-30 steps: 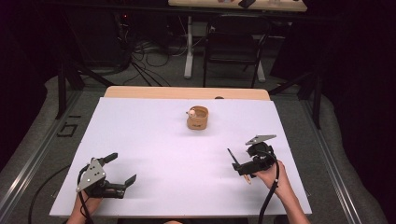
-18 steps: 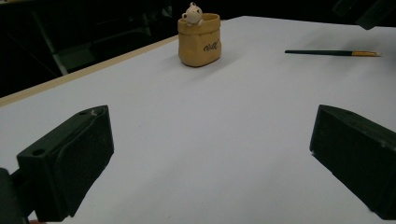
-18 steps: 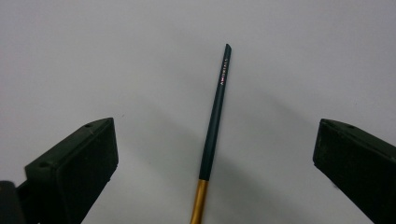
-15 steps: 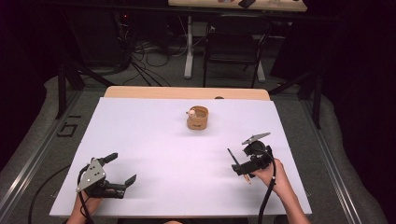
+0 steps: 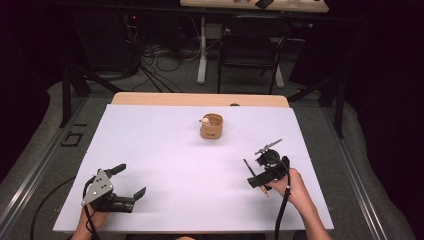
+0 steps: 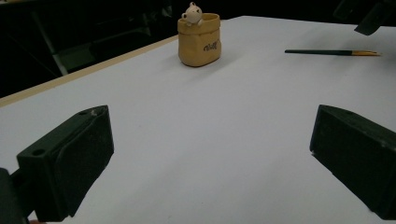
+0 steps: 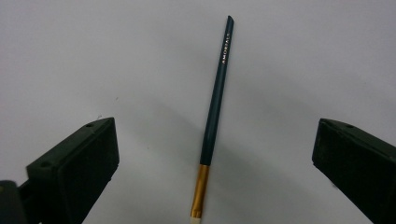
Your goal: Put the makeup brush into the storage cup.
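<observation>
**A:** Ok, starting nearest us: the left gripper (image 5: 127, 186) sits at about 7 o'clock on the white table (image 5: 165, 150), jaws spread wide, nothing between them. It's just parked, pointing toward the middle.

**B:** Yeah, and the right gripper (image 5: 250, 172) at roughly 4 o'clock is where we've got the action. Jaws wide apart there too, holding nothing. In the right gripper view the brush (image 7: 212, 121) lies flat on the table right between them, dark green handle running away from us, gold ferrule closest.

**A:** So we're in the reach-and-line-up step, not gripped yet I'd say. Farther out, near 12 o'clock, there's the little tan cup (image 5: 212, 126) with the bear figure on its rim, well apart from the brush.

**B:** Our guess: the brush ends up in that cup. Next move calls for dropping lower so the jaws straddle the handle, then closing. It's thin, so we'd want it centred or it'll roll out.
</observation>
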Demonstrator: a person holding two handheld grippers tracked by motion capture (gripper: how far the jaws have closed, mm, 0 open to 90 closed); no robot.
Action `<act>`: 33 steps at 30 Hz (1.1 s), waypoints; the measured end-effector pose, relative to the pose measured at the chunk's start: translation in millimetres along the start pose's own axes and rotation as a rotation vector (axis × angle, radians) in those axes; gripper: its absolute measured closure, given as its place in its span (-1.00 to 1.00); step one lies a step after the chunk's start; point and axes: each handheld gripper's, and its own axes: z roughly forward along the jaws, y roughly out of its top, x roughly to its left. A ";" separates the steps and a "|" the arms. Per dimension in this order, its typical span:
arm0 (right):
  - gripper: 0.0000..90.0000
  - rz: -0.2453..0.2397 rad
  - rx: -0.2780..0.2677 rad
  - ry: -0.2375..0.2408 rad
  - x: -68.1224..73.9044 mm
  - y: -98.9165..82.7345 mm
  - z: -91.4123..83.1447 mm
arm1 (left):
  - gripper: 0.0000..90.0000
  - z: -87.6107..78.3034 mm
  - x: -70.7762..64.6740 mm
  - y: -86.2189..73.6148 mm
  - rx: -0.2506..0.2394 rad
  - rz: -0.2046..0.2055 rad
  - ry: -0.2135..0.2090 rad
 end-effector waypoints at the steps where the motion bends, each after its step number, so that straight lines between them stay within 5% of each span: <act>1: -0.96 -0.001 0.011 0.000 -0.1 0.8 -0.1 | -1.00 0.0 -0.1 0.0 0.000 -0.002 0.001; 3: -0.85 0.009 0.009 -0.016 0.7 1.5 1.4 | -1.00 0.2 -0.1 0.0 0.003 -0.001 0.000; 4: -0.78 0.027 -0.053 -0.005 1.8 0.5 7.8 | -1.00 0.2 0.0 0.0 0.004 -0.001 0.000; 5: -0.71 0.017 0.034 -0.014 1.9 3.0 3.6 | -1.00 0.2 0.0 0.0 0.004 -0.001 0.000; 6: -0.66 0.007 0.057 -0.014 1.6 3.8 3.4 | -1.00 0.1 0.0 0.0 0.002 -0.001 0.000; 14: -0.15 0.008 0.127 -0.025 4.4 3.6 8.7 | -1.00 -0.1 0.0 0.0 0.002 0.001 0.000; 33: 0.57 0.013 0.152 0.003 5.8 -8.0 15.9 | -1.00 -0.4 0.0 0.1 0.002 0.001 -0.003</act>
